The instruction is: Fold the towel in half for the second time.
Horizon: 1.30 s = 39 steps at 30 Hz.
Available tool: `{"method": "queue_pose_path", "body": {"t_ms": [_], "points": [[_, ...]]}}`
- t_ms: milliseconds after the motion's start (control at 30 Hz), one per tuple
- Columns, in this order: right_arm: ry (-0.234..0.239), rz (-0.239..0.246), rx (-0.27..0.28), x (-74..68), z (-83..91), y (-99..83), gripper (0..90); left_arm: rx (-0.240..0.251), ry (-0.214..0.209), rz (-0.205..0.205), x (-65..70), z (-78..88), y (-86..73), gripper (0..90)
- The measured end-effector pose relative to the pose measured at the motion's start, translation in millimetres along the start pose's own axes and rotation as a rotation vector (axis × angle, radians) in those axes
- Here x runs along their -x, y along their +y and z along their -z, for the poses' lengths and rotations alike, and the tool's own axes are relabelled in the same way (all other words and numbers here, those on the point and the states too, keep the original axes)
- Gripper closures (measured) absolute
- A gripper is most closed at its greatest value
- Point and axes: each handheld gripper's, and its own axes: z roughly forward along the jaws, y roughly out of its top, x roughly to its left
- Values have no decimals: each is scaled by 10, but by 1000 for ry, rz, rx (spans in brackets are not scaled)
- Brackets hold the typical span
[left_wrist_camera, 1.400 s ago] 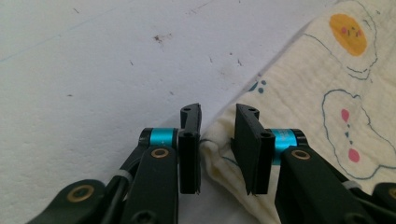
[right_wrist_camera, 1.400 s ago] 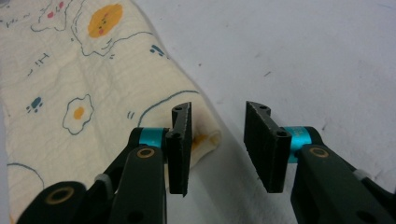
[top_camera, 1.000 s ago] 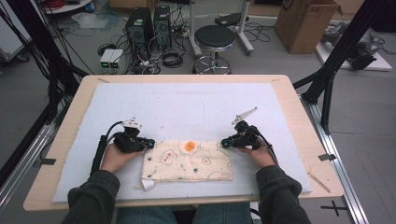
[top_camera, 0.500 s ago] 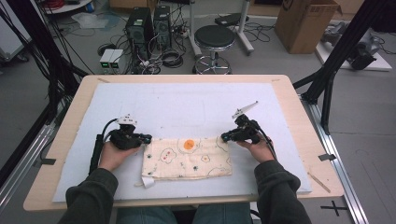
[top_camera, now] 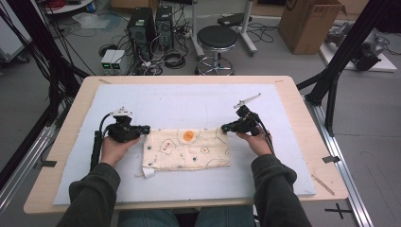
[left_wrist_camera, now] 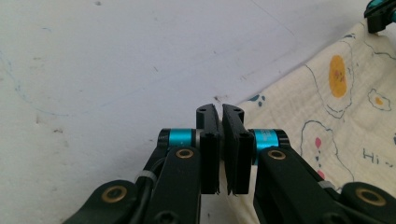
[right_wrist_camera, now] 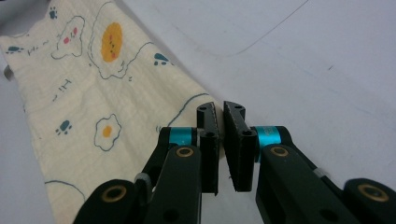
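A cream cloth (top_camera: 189,149) printed with fried eggs and paw marks lies folded flat on the white mat (top_camera: 189,99). My left gripper (top_camera: 145,127) pinches its far left corner and my right gripper (top_camera: 225,127) pinches its far right corner. In the left gripper view the jaws (left_wrist_camera: 220,112) are shut, with the cloth (left_wrist_camera: 327,107) running off to their right; the right gripper's tip (left_wrist_camera: 380,14) shows at the top right. In the right gripper view the jaws (right_wrist_camera: 221,109) are shut at the corner of the cloth (right_wrist_camera: 93,93).
The mat covers a wooden table (top_camera: 302,109) with bare rims on all sides. A small white tag (top_camera: 148,173) sticks out at the cloth's near left corner. Beyond the table stand a stool (top_camera: 217,38), computer towers (top_camera: 151,23) and a cardboard box (top_camera: 312,23).
Both hands have moved away from the person and slightly up, and the whole cloth has slid with them toward the far side of the mat.
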Motion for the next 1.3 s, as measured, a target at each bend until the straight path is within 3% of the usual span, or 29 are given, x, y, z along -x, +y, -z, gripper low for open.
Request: {"method": "queue_pose_path", "body": {"t_ms": [167, 233, 267, 333, 467, 600, 1100, 1300], "points": [[-32, -3, 4, 35, 0, 121, 847, 17, 22, 9, -29, -40, 108, 853], [-38, -20, 14, 69, 6, 157, 847, 38, 22, 33, -56, -51, 128, 853], [-40, -31, 18, 83, 7, 166, 847, 24, 21, 42, -76, -66, 136, 852], [-43, -48, 23, 125, -18, 161, 847, 25, 27, 52, -94, -114, 117, 852], [-49, -85, -20, 176, -131, 113, 847, 9, 39, 59, -92, -183, 93, 852], [-41, -100, -5, 208, -157, 84, 847, 14, 35, 59, -105, -166, 91, 851], [-8, -81, 56, 173, -71, 37, 847, 46, 2, 29, -35, -64, 91, 851], [15, -66, 72, 117, -8, 50, 847, 72, -7, 44, -52, -10, -1, 851]]}}
